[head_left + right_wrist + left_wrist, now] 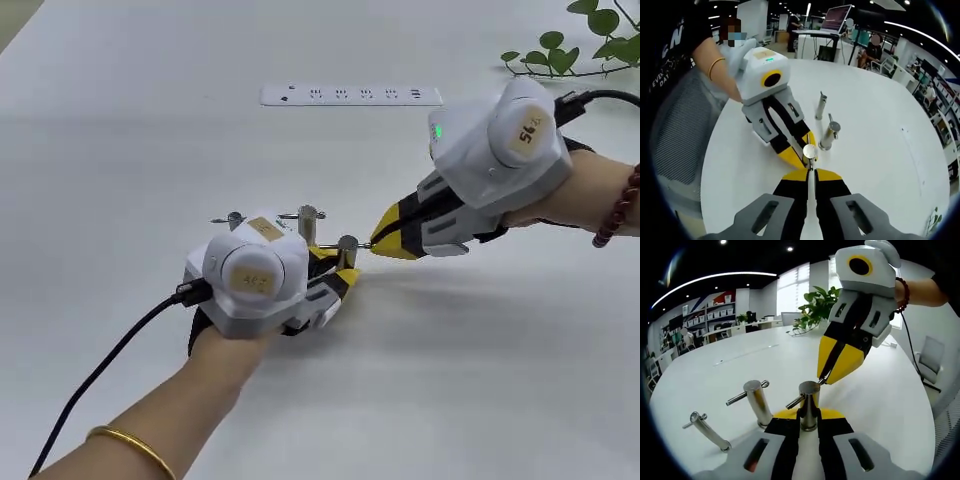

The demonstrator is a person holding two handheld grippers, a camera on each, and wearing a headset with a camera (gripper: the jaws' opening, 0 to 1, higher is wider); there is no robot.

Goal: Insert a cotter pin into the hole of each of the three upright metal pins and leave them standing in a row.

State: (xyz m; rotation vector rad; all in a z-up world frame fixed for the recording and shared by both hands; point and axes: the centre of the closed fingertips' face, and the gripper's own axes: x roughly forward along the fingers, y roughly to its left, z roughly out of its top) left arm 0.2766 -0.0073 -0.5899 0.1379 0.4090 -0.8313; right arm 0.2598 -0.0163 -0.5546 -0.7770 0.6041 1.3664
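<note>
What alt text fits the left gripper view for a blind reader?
The left gripper clamps an upright metal pin on a white table while the right gripper, from above, holds a cotter pin through its hole. Two more pins, fitted with cotter pins, stand at left.

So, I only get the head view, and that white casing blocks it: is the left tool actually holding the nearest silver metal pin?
Observer: Yes, the left gripper view shows the left tool shut on the lower shaft of that upright silver metal pin.
Operator: And the right tool?
Observer: The right tool pinches a thin metal cotter pin, whose end pokes out of the pin's far side there.
</note>
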